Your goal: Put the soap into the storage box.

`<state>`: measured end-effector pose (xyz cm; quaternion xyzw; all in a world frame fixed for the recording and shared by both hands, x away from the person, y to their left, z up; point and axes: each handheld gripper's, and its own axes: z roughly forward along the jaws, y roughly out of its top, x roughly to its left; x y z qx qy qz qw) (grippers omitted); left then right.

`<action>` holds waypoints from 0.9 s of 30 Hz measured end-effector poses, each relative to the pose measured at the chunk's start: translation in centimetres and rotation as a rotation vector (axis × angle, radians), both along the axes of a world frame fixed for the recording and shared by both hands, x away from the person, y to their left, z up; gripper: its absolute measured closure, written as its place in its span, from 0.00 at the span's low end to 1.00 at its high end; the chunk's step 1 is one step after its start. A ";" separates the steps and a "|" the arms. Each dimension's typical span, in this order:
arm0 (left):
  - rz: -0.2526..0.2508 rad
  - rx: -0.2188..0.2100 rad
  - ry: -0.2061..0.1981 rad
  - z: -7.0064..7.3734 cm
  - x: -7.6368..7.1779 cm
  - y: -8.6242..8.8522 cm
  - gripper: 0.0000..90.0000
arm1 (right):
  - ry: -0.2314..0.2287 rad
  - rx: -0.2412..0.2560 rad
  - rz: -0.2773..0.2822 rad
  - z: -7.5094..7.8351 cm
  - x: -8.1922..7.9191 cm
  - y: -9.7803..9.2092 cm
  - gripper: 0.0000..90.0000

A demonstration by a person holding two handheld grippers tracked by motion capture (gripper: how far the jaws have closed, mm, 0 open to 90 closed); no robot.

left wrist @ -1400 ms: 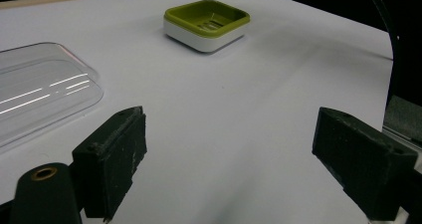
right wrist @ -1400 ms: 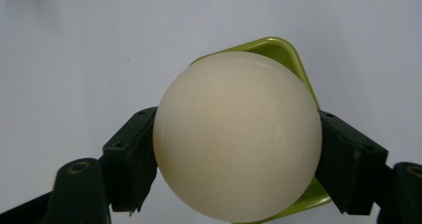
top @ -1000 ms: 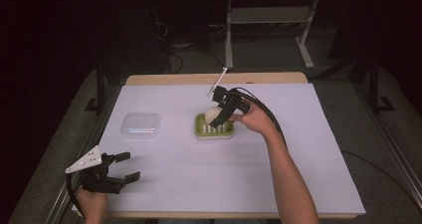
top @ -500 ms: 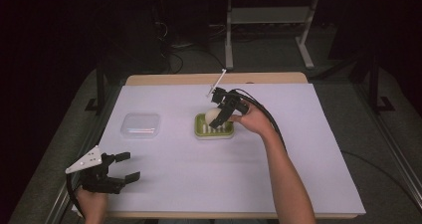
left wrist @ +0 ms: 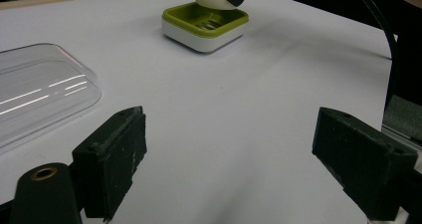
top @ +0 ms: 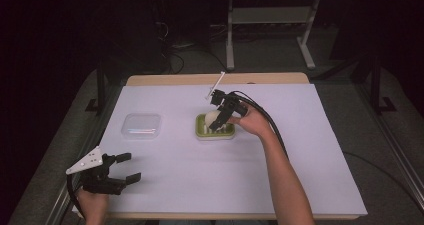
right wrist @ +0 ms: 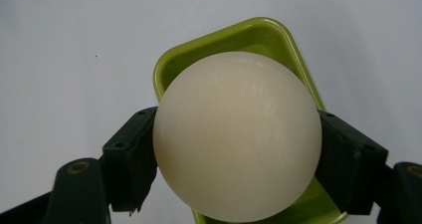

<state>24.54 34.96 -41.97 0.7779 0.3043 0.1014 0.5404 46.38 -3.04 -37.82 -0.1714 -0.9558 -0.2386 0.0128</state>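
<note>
The cream ball sits clamped in our right claw just above the green tray near the counter's middle. Our left claw gapes wide and empty at the near left corner. A clear lid lies left of the tray; the white sheeted surface meets a dark room behind.

White table brightly and evenly lit from above, surroundings nearly black, soft faint shadows, streaked glare on clear lid, near tool jaws slightly blurred.
</note>
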 end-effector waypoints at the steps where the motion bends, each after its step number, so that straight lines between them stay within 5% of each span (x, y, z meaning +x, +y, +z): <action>1: 0.001 -0.001 0.001 0.0 0.0 0.0 0.15 | 0.004 -0.001 -0.001 -0.1 0.0 0.0 0.27; 27: 0.001 0.003 -0.001 0.0 0.0 0.0 0.15 | 0.016 -0.027 -0.008 -1.1 0.3 0.3 0.27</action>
